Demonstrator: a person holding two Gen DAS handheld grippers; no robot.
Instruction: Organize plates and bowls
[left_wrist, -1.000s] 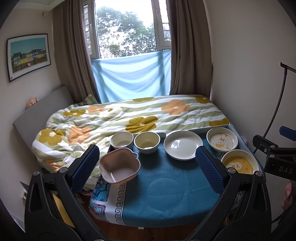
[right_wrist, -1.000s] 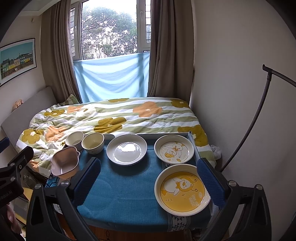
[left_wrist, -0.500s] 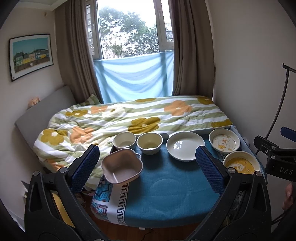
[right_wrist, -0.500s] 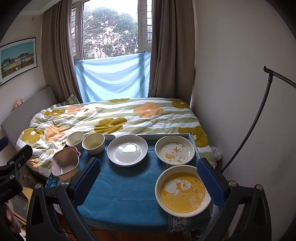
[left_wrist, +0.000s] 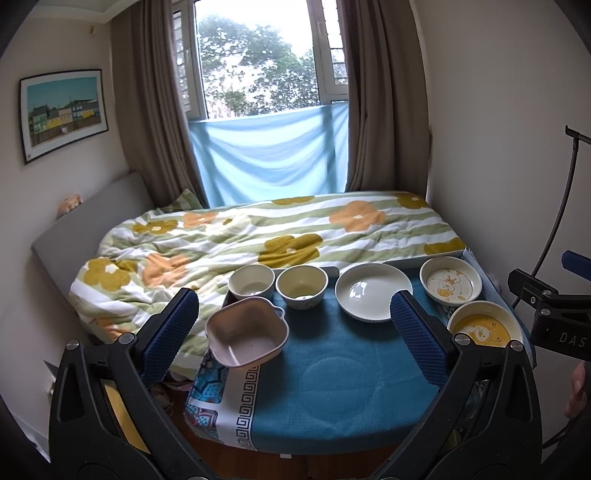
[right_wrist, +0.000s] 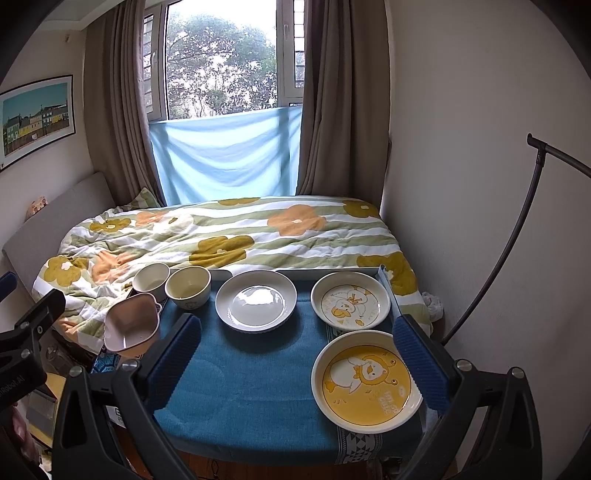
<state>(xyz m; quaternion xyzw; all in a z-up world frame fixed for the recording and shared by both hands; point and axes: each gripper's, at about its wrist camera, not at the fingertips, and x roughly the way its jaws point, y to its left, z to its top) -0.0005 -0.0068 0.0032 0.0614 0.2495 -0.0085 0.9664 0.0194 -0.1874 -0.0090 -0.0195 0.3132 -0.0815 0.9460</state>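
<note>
On the blue cloth (right_wrist: 251, 387), plates sit right and bowls left, nothing stacked yet. A sound start, I judge, is the big yellow plate (right_wrist: 365, 382) at the near right as base, gripped by its rim and lifted level. The right gripper (right_wrist: 303, 354) and left gripper (left_wrist: 295, 332) both gape wide above the cloth, holding nothing.

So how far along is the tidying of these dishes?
It has barely begun. Nothing is stacked: the pink bowl, two round bowls, the white plate and two duck plates all lie apart on the blue cloth. Nothing is in hand; the left gripper and right gripper hover open. All the sorting remains.
</note>
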